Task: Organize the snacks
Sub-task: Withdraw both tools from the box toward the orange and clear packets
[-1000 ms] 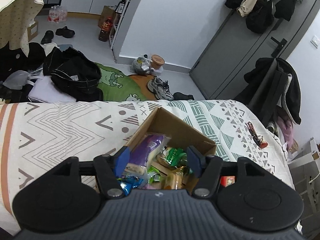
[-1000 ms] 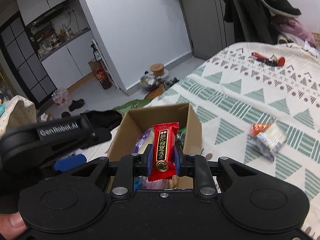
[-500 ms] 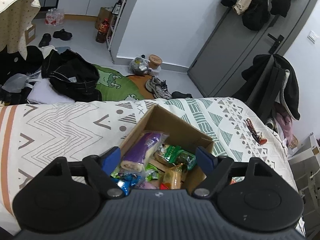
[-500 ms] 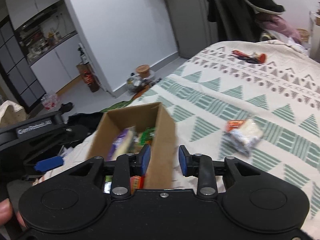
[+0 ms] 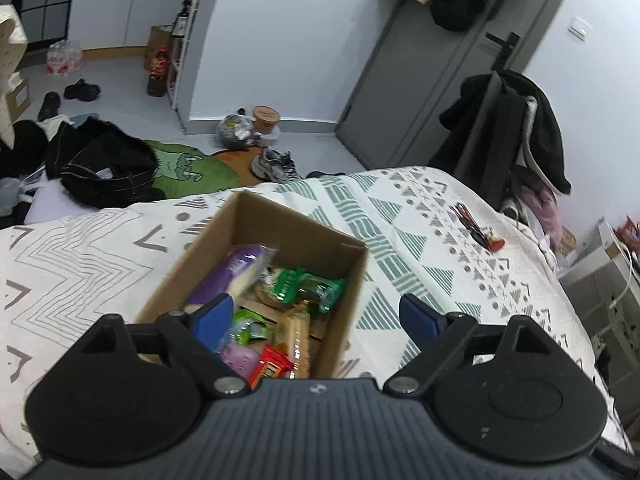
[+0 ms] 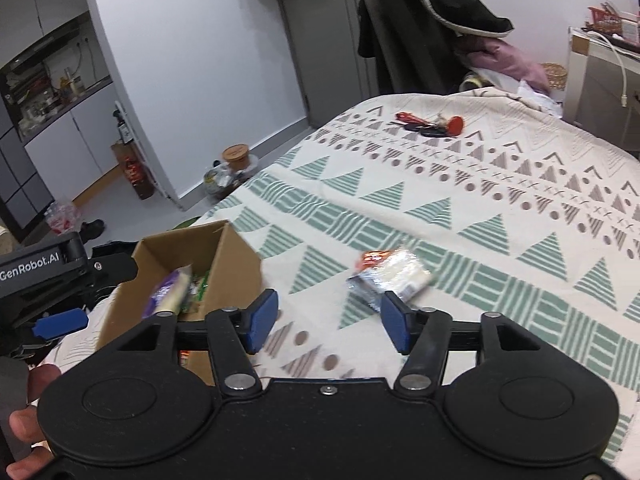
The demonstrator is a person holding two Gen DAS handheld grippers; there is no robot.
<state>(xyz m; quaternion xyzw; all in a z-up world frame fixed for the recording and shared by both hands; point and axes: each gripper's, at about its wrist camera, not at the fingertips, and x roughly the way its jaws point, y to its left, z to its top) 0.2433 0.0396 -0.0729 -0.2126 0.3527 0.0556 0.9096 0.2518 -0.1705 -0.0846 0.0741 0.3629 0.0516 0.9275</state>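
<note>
Two grippers, jaws apart and empty: left gripper [image 5: 316,316] above the snack box [image 5: 280,236], right gripper [image 6: 326,320] beside it, near loose snack packets [image 6: 388,272]

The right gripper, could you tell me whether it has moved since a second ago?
Yes. The right gripper has swung rightward, off the cardboard box toward the loose snack packets, and it is open and empty.

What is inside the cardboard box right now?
The cardboard box holds a purple packet, green packets and a red packet. Lower layers and the near end are hidden.
</note>
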